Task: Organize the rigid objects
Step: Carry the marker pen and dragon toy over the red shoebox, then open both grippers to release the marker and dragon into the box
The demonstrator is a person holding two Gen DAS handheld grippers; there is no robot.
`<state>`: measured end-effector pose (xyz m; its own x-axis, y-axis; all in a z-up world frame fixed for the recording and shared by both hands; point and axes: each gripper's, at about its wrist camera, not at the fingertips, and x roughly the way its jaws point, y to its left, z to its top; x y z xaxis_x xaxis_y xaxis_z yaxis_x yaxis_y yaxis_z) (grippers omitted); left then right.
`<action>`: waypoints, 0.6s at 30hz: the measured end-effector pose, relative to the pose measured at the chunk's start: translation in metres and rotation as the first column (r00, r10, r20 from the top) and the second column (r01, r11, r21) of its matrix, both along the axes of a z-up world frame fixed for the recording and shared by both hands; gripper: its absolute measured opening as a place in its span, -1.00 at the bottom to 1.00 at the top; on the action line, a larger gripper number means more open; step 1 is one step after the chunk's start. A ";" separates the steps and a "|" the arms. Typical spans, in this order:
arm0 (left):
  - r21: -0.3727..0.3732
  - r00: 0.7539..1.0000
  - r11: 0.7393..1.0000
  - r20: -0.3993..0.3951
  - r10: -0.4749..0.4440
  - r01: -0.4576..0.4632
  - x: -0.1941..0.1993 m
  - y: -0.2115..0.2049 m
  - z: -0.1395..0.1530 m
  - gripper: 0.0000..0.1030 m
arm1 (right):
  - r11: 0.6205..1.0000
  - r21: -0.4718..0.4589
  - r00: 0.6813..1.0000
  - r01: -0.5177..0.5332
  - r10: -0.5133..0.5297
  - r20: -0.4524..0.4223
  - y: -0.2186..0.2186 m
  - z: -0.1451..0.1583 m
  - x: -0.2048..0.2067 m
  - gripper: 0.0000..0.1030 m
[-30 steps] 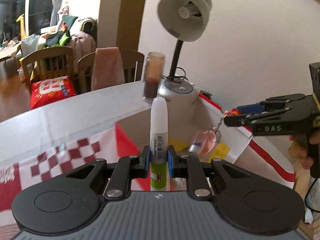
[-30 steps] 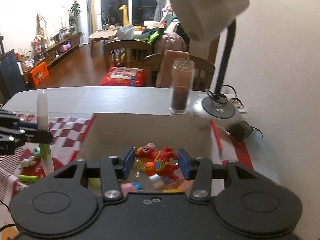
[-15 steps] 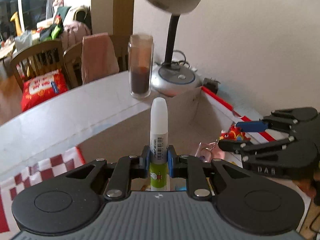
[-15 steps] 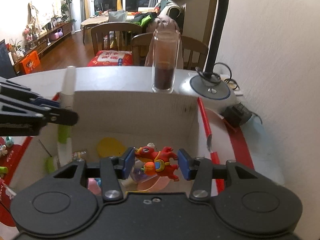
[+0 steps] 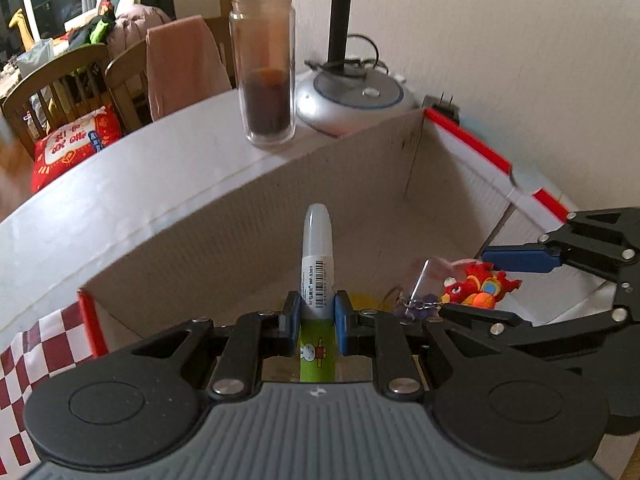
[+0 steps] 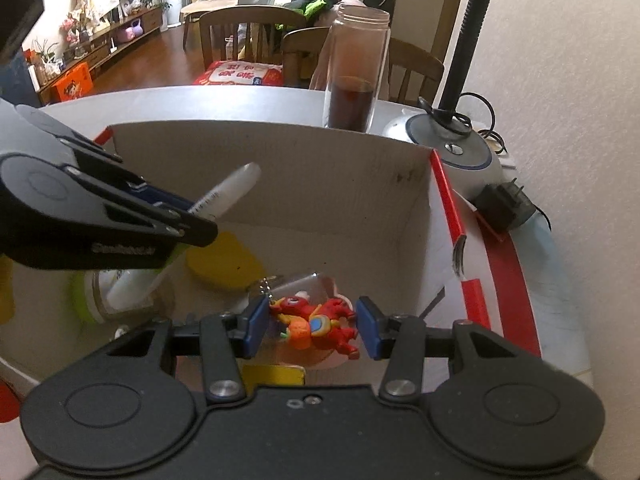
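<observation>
My left gripper [image 5: 316,314] is shut on a white and green marker pen [image 5: 318,264] and holds it inside the open cardboard box [image 5: 240,216]. In the right wrist view the pen [image 6: 228,196] slants over the box floor. My right gripper [image 6: 312,326] is shut on a red dragon toy [image 6: 320,324] and holds it low inside the box [image 6: 320,168]. The toy also shows in the left wrist view [image 5: 478,286], to the right of the pen.
On the box floor lie a yellow disc [image 6: 224,260], a keychain [image 6: 268,284] and a yellow card [image 6: 274,376]. Behind the box stand a glass jar of dark liquid [image 6: 354,76], a lamp base [image 6: 452,148] and a black plug [image 6: 506,208]. A red checked cloth [image 5: 24,368] lies left.
Both grippers have moved forward and down into the box with their objects. The pen now tilts forward over the box floor, and the dragon toy is lower.
</observation>
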<state>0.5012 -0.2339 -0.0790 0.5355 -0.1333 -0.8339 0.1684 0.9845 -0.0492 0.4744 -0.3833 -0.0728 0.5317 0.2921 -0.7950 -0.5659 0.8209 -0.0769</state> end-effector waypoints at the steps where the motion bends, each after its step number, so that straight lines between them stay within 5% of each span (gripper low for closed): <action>1: 0.003 1.000 1.000 -0.011 -0.001 0.001 0.001 0.000 -0.003 -0.67 | 1.000 -0.012 1.000 -0.003 0.003 0.001 0.001 0.000 -0.001 -0.08; 8: 0.005 0.995 1.000 -0.094 -0.013 0.014 0.011 -0.004 -0.016 -0.67 | 0.998 -0.057 1.000 0.000 0.000 -0.003 0.007 -0.005 0.002 0.00; 18: 0.022 0.994 0.999 -0.105 -0.034 0.037 0.007 -0.013 -0.017 -0.65 | 0.998 -0.061 0.999 -0.016 0.014 -0.029 0.005 -0.006 0.001 0.27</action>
